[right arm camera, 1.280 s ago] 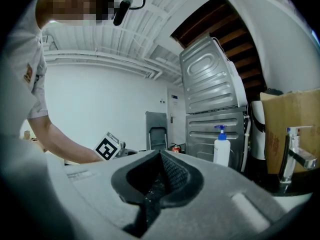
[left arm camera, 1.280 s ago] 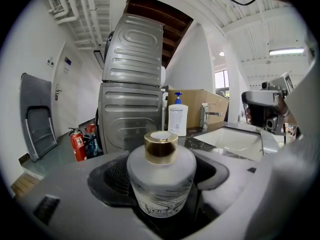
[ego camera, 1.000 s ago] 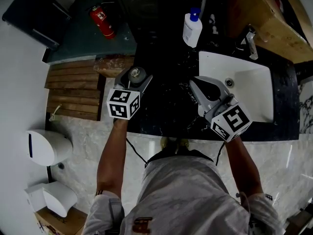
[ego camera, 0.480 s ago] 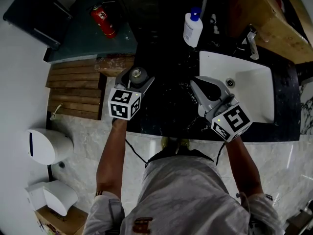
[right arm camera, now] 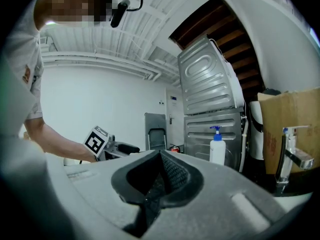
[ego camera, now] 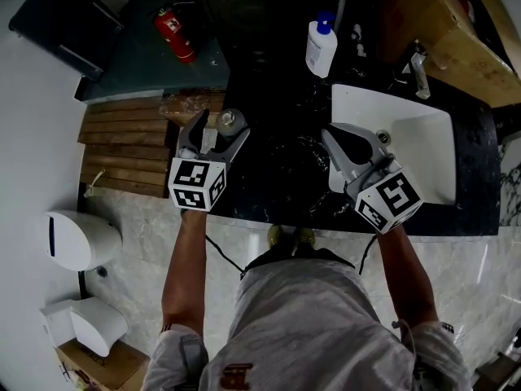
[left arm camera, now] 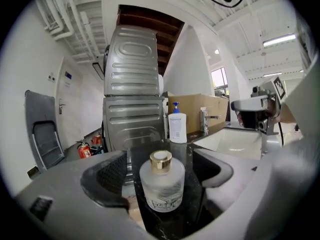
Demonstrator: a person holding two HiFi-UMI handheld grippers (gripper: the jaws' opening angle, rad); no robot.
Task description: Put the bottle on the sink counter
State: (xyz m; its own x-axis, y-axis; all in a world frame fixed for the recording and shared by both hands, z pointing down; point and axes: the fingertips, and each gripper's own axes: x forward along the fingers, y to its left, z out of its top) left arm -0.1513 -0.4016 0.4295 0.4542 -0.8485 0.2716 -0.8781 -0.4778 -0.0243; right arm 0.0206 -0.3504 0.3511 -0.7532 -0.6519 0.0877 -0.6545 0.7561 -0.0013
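I note the left gripper over the left end of the black sink counter, its jaws opening. The bottle, frosted glass with a gold cap, stands upright on the counter between them. In the left gripper view a gap shows on each side of the bottle, so neither pad presses on it. From the head view the bottle sits close to the counter's left edge.

The right gripper hangs over the counter just beside the white sink basin, its jaws pressed together with nothing in them. A white pump dispenser stands at the counter's far side, well apart from the bottle.
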